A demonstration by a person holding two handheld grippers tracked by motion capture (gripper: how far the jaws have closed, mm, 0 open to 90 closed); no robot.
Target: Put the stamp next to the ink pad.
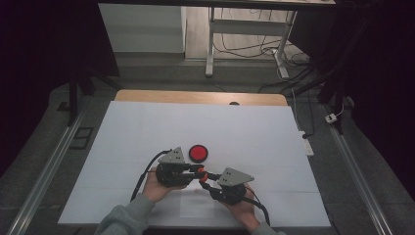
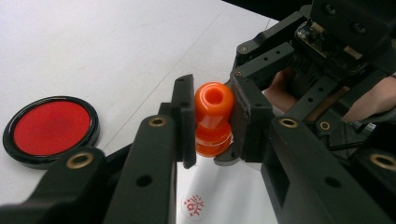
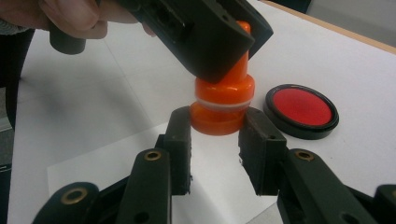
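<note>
A: Start at the left gripper [image 2: 212,123]. What are its jaws doing?

B: They are clamped on the upper part of an orange stamp [image 2: 213,119], one black pad against each side of its knob. The hollow top of the knob faces that gripper's camera.

A: And the right gripper [image 3: 215,140]?

B: Its jaws are pressed on the lower, wider section of the same stamp, below the pale ring that runs around its body. In the right gripper view the left gripper comes in from the top and covers most of the stamp's handle.

A: So both tools hold one thing?

B: Yes. In the high view the two grippers meet tip to tip near the front middle of the table, with the stamp a small orange spot between them, held above the surface.

A: What lies under it?

B: A sheet of white paper [image 3: 219,186] on the white table cover [image 1: 147,127]. In the left gripper view a round red stamp mark [image 2: 195,206] shows on that paper, just below the stamp.

A: Anything else close by?

B: A round ink pad [image 1: 198,153] with a red face in a black rim sits on the cover just beyond the left gripper, apart from the stamp and the paper.

A: And the person?

B: A hand grips each tool from the bottom edge, with a grey sleeve [image 1: 128,218] on the left arm.
</note>
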